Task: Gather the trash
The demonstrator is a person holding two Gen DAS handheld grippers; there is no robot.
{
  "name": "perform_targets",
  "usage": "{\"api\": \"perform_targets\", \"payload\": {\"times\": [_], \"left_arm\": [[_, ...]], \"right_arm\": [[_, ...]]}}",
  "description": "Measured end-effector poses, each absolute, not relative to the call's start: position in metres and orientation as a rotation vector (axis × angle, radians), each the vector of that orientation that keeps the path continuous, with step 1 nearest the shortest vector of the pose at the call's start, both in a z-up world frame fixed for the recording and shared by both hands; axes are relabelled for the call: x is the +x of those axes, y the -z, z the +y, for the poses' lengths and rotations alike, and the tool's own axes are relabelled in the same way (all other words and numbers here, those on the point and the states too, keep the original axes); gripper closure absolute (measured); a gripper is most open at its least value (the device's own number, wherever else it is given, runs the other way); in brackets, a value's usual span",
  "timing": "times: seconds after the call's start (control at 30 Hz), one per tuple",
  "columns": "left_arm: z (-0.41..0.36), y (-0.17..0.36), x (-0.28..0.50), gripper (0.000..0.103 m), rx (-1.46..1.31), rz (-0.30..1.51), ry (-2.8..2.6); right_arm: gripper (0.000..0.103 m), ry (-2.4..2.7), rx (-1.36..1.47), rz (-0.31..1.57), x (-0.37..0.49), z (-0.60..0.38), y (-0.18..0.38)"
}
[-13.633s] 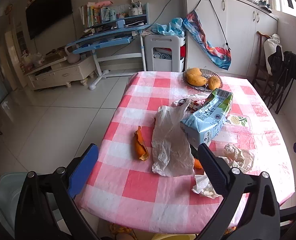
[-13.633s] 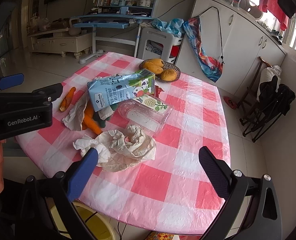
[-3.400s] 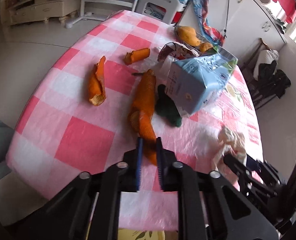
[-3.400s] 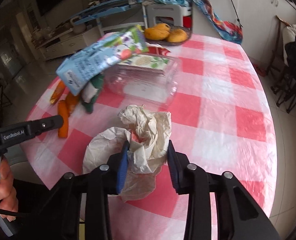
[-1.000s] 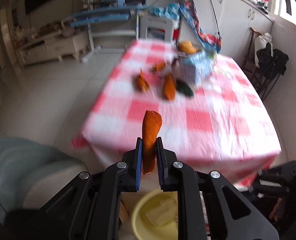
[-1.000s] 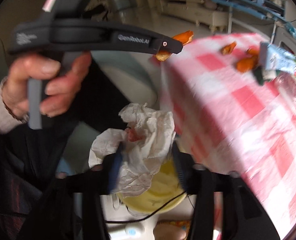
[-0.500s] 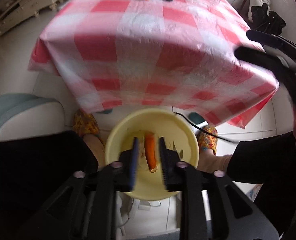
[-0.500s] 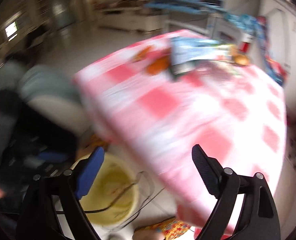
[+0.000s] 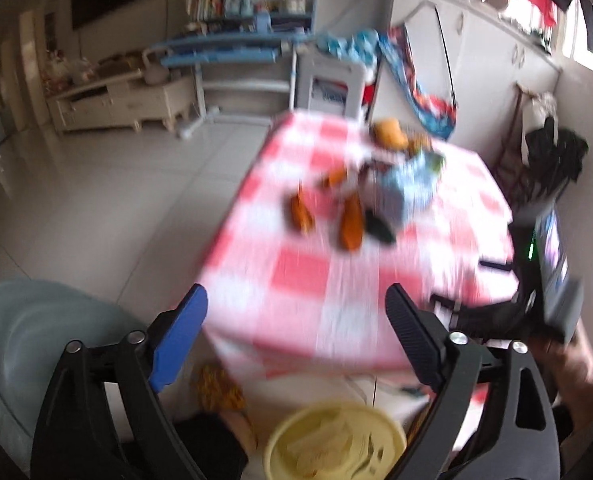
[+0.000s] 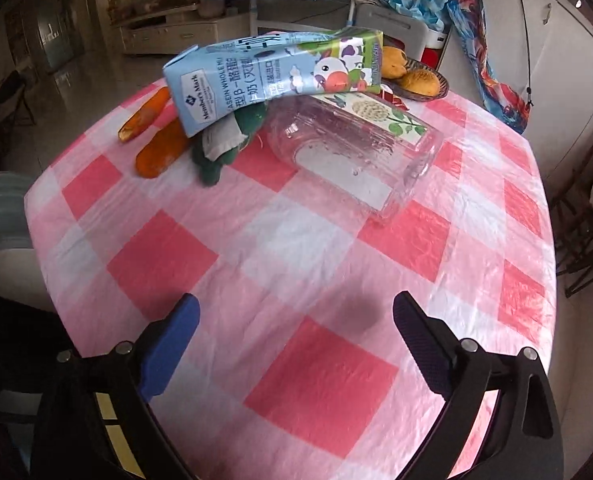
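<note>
Both pairs of tongs just spread wide, nothing between the jaws: left tongs (image 9: 296, 320) empty above the pale yellow bin (image 9: 334, 440) on the floor, right tongs (image 10: 296, 328) empty over the near edge of the tabletop (image 10: 320, 364).

Remaining trash clustered at the far half of the tabletop, straight ahead of the right tongs and well apart from them. Nearest of it, judging from the right wrist view: the clear plastic container (image 10: 352, 152), lying on its side, long axis running from far-left to near-right, open mouth toward the near-right. Right hand plainly the closer one — left hand off the tabletop's edge, down by the bin.

Materials and shapes:
- Clear plastic container: thin, glossy, ribbed, likely to flex and slip under a pinch.
- Milk carton (image 10: 272, 76): blue printed card, boxy, propped on the container and tilted.
- Two orange peels (image 10: 162, 148) left of the carton — curled, leathery, matte.
- Dark green wrapper (image 10: 224, 140) under the carton's near end, crumpled and soft.
- Basket of fruit (image 10: 420, 80) at the far edge, probably not trash.
- Tabletop cover: pink-and-white checked plastic sheet, shiny, wrinkled.
</note>
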State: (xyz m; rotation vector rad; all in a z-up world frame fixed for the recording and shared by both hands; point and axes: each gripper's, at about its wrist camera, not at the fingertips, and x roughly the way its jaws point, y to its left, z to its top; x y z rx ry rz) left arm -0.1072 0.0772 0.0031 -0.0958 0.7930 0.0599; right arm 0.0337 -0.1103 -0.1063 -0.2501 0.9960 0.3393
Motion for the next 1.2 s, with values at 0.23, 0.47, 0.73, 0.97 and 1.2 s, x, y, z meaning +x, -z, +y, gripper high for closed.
{"api": "perform_targets", "payload": {"times": [0.23,0.47,0.73,0.97,1.2], "left_arm": [[0.091,0.014,-0.081,0.010,-0.139,0.818,-0.082],[0.092,0.031,-0.074,0.010,-0.200,0.873,-0.064],[0.082,0.031,-0.070,0.010,-0.203,0.877,-0.020],[0.082,0.035,-0.068,0.010,-0.222,0.891,-0.007],[0.080,0.039,-0.061,0.010,-0.220,0.910,-0.018]], "right_arm": [[0.007,-0.401,-0.213,0.994,0.056,-0.112,0.111],[0.007,-0.394,-0.196,0.955,0.058,-0.114,0.113],[0.007,-0.383,-0.192,0.947,0.052,-0.114,0.114],[0.007,-0.444,-0.244,1.010,0.069,-0.108,0.112],[0.007,-0.417,-0.216,0.994,0.070,-0.111,0.113]]}}
